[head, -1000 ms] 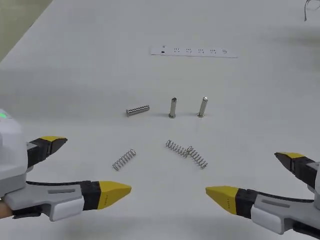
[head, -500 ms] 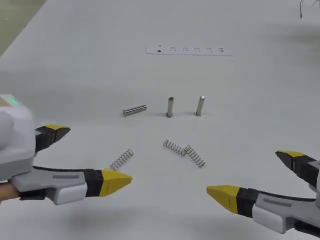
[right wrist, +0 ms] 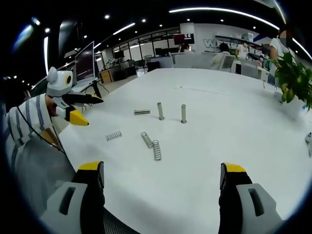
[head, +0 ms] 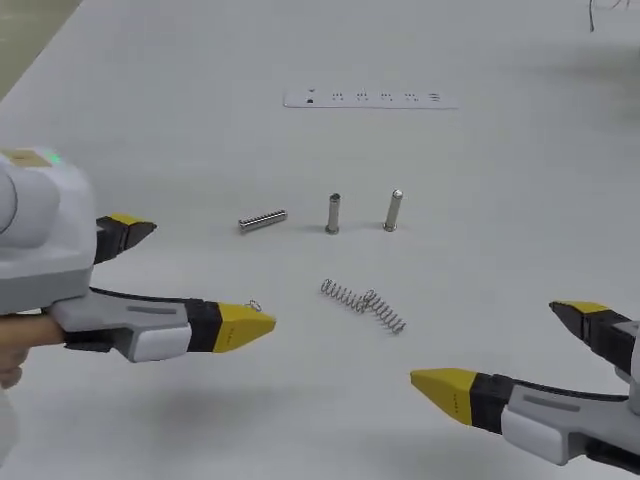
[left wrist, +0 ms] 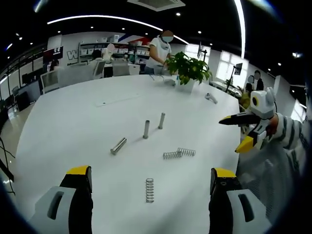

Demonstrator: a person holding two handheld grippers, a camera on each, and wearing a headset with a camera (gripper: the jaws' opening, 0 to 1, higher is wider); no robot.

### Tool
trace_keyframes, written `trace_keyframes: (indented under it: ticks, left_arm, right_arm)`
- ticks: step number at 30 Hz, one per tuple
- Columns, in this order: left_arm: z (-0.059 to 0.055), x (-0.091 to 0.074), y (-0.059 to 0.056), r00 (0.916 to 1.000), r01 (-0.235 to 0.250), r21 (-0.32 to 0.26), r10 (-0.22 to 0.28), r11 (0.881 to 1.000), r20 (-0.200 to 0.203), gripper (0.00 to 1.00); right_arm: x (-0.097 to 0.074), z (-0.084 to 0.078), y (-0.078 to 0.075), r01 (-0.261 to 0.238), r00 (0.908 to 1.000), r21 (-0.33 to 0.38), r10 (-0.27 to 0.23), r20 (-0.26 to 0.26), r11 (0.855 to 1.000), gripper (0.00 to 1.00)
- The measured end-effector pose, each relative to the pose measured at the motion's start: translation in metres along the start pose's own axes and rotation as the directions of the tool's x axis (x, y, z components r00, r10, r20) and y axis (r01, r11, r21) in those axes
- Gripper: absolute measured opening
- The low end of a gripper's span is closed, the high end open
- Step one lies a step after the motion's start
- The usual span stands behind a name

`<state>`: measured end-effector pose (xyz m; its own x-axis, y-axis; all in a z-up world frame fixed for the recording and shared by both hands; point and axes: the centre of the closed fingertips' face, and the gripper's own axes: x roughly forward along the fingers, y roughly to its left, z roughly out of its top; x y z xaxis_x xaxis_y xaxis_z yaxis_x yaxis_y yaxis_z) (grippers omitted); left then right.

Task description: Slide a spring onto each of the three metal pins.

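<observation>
Head view: on the white desk a lying pin rests flat. To its right, in the same row, the first upright pin and the second upright pin stand on end, none wearing a spring. Nearer the person, the spring pair lies with ends overlapping. The lone spring peeks out just behind the lower jaw of the left gripper, whose jaws are spread wide and hold nothing. The right gripper hangs low at the right, also spread and empty. A power strip lies farther back.

Left gripper view: the left gripper has its jaws wide apart, with the lone spring on the desk between them, untouched. Beyond are the lying pin, the first upright pin, the second upright pin and the spring pair. The right gripper comes in from the right, spread. A plant stands at the desk's far edge.

Right gripper view: the right gripper is spread and empty, well short of the spring pair. The lone spring lies to the left, near the spread left gripper. The three pins sit behind.
</observation>
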<state>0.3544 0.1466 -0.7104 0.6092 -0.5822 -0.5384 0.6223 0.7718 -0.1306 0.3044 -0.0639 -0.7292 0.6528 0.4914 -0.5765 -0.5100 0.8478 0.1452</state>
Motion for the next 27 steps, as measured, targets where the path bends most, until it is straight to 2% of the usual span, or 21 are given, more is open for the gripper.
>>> trace_keyframes:
  ticks: [5, 23, 27]
  left_arm:
    - [0.006, 0.004, 0.002, 1.0, 0.004, 0.007, -0.004, 1.0, 0.003, 0.98]
    - [0.007, 0.02, 0.018, 0.9989, 0.013, 0.031, -0.012, 0.999, -0.046, 0.98]
    - [0.009, 0.022, 0.02, 0.999, 0.023, 0.015, -0.022, 1.0, -0.039, 0.98]
  right_arm:
    - [0.0, -0.001, 0.001, -0.003, 1.0, 0.002, 0.003, -0.001, 1.0, 0.98]
    - [-0.002, 0.0, -0.001, -0.018, 0.9998, -0.011, 0.018, 0.006, 1.0, 0.98]
    - [-0.003, -0.001, -0.002, -0.02, 0.9998, -0.012, 0.02, 0.004, 1.0, 0.98]
